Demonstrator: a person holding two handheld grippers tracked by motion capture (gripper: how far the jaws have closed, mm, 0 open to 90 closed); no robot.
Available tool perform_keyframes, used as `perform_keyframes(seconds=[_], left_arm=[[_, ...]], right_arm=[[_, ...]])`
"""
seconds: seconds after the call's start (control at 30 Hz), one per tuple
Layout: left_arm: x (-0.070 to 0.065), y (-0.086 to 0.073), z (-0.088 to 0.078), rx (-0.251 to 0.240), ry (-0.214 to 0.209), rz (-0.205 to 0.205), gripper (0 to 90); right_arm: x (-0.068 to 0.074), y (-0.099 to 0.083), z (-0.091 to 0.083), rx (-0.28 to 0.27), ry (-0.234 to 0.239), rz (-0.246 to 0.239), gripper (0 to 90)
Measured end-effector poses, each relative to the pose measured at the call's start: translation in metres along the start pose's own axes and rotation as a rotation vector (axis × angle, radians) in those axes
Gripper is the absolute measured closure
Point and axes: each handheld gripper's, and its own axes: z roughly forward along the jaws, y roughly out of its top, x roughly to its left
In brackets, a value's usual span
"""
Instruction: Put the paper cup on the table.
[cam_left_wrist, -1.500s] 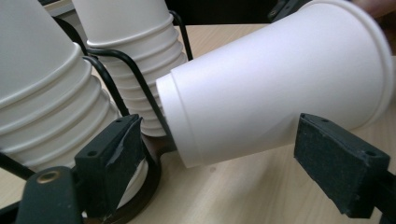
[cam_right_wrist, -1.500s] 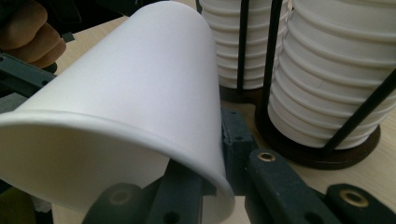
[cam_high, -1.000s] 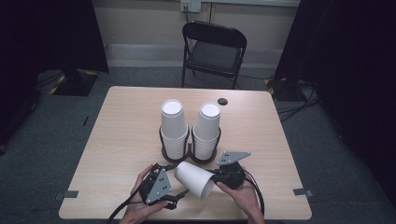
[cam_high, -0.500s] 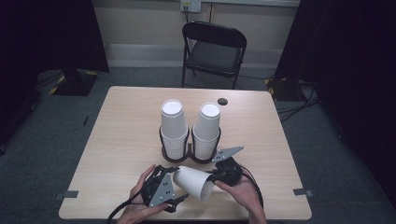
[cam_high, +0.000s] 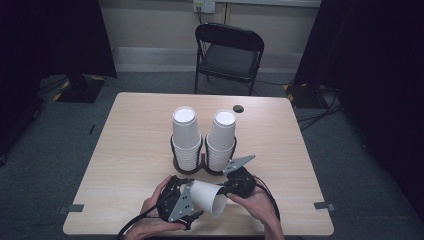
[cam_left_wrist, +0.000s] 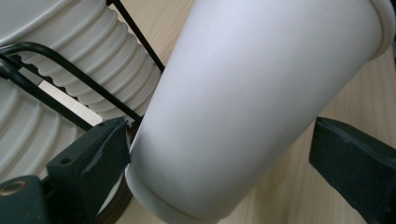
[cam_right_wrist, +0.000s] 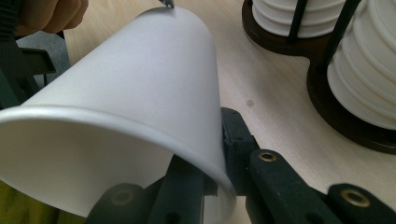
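The step in hand looks like a hand-over or separation of a single white paper cup (cam_high: 207, 197), which is lying on its side in the air just above the near edge of the desk (cam_high: 130, 150), between the two tools and just in front of the cup holder (cam_high: 202, 167). The right tool (cam_high: 231, 190) is pinching the cup's rim wall: in the right gripper view one jaw is sitting inside the mouth and the other outside, nearly closed on the thin paper. The left tool (cam_high: 186, 202) is standing at the cup's closed end; in the left gripper view its jaws are spread wide, one touching the cup's side near the base, the other apart from it, so it is not clamping. Judging by this, the next move is calling for the left jaws to close gently round the base, or for the right to carry the cup off alone. The cup is plain, smooth, tapered, with a rolled lip, and undented. Behind it two stacks of upturned cups (cam_high: 186, 132) are standing in the wire holder.
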Motion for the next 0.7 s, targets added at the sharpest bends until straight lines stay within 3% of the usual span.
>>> perform_keyframes(seconds=[0.03,0.13,0.17,0.2,0.27,0.47,0.7], left_arm=[[-0.002,0.001,0.001,-0.016,-0.009,-0.014,4.5],[-0.005,0.004,0.006,-0.005,-0.011,0.008,3.8],[-0.007,0.005,0.008,-0.014,-0.012,-0.009,3.2],[-0.006,0.006,0.008,-0.007,-0.016,0.007,3.1],[-0.006,0.007,0.01,-0.015,-0.013,-0.006,2.8],[-0.009,0.009,0.011,-0.021,-0.007,-0.027,2.6],[-0.012,0.012,0.015,-0.052,-0.016,-0.035,5.1]], right_arm=[[0.0,0.001,0.001,-0.002,0.003,0.004,86.6],[0.001,0.004,0.002,0.0,0.006,-0.005,87.0],[0.002,0.004,0.003,-0.003,0.01,-0.008,87.0],[0.003,0.005,0.003,-0.006,0.011,-0.01,87.1],[0.003,0.006,0.004,-0.008,0.012,-0.011,87.4],[0.004,0.007,0.006,-0.039,0.055,0.002,87.6],[0.005,0.008,0.01,-0.036,0.059,0.025,87.9]])
